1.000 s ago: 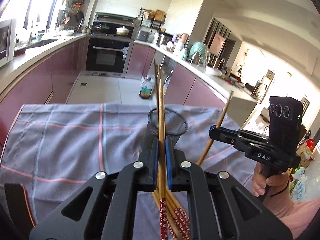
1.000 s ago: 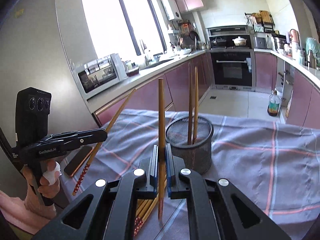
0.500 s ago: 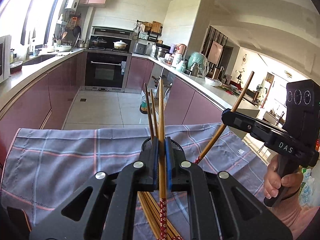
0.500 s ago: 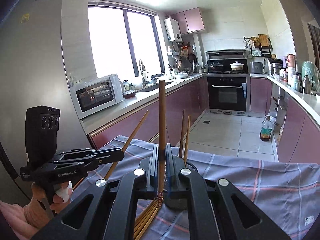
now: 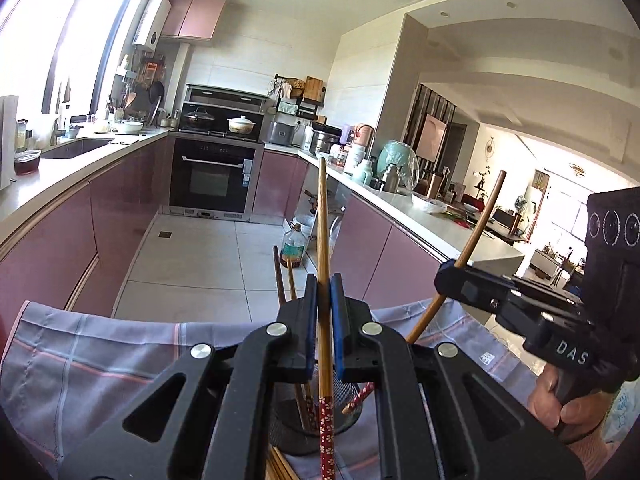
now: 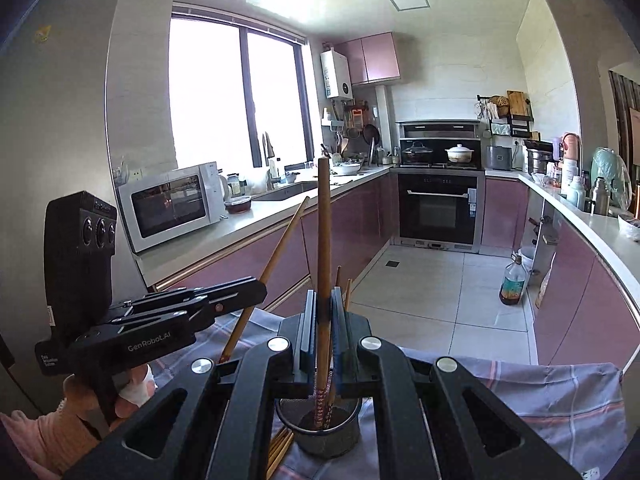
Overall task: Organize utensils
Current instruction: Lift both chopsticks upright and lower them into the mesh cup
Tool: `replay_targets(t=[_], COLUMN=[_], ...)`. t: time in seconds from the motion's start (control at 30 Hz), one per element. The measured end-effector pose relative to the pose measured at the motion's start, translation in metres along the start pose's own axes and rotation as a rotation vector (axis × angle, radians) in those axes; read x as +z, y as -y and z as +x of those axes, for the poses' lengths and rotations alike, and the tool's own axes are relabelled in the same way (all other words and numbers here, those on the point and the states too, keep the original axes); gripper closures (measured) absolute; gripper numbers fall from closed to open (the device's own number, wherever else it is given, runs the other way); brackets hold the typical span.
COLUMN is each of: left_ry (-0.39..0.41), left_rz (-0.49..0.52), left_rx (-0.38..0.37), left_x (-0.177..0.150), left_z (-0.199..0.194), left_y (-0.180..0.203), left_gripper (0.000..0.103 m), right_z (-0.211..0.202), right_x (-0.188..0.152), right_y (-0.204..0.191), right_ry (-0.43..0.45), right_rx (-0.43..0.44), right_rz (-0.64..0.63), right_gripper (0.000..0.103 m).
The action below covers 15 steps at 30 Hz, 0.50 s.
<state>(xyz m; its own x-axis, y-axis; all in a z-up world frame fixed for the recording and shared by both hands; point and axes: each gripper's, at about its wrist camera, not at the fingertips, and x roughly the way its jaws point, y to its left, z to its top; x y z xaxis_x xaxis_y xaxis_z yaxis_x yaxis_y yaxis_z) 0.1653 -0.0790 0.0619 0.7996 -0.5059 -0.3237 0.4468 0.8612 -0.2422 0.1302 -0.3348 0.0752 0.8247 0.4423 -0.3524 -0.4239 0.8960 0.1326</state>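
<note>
My left gripper [image 5: 323, 320] is shut on a wooden chopstick [image 5: 322, 240] with a red patterned end, held upright above the black mesh holder [image 5: 348, 420]. My right gripper [image 6: 323, 332] is shut on another chopstick [image 6: 323, 240], whose patterned end dips into the holder [image 6: 344, 436]. Each gripper shows in the other's view: the right one [image 5: 452, 276] at right, the left one [image 6: 256, 290] at left. Two chopsticks [image 5: 280, 276] stand in the holder. Several more lie on the cloth beside it [image 6: 280, 448].
A grey checked cloth [image 5: 80, 360] covers the table. Behind it lie the tiled kitchen floor, pink cabinets, an oven [image 5: 212, 176] and a bottle on the floor [image 5: 294, 246]. A microwave [image 6: 172, 204] stands on the left counter.
Both grippers have risen and tilted up with their chopsticks. They have closed in over the mesh holder, and the right chopstick's end now sits inside it.
</note>
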Motion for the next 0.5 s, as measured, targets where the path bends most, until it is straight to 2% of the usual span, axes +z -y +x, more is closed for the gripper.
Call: replay_targets(t=[0.2,0.5], left_ry=[0.034,0.037], left_rz=[-0.02,-0.029], left_rx=[0.043,0.148], left_x=[0.007,-0.007], left_z=[0.034,0.091], left_y=[0.002,-0.008], left_gripper=[0.096,0.096], right_z=[0.014,0.035], right_x=[-0.005,-0.018], right_y=[0.006,0.014], right_ry=[-0.016,-0.079], right_rx=[-0.017,-0.024], right_rz=[0.004,0.012], right_gripper=[0.098,0.098])
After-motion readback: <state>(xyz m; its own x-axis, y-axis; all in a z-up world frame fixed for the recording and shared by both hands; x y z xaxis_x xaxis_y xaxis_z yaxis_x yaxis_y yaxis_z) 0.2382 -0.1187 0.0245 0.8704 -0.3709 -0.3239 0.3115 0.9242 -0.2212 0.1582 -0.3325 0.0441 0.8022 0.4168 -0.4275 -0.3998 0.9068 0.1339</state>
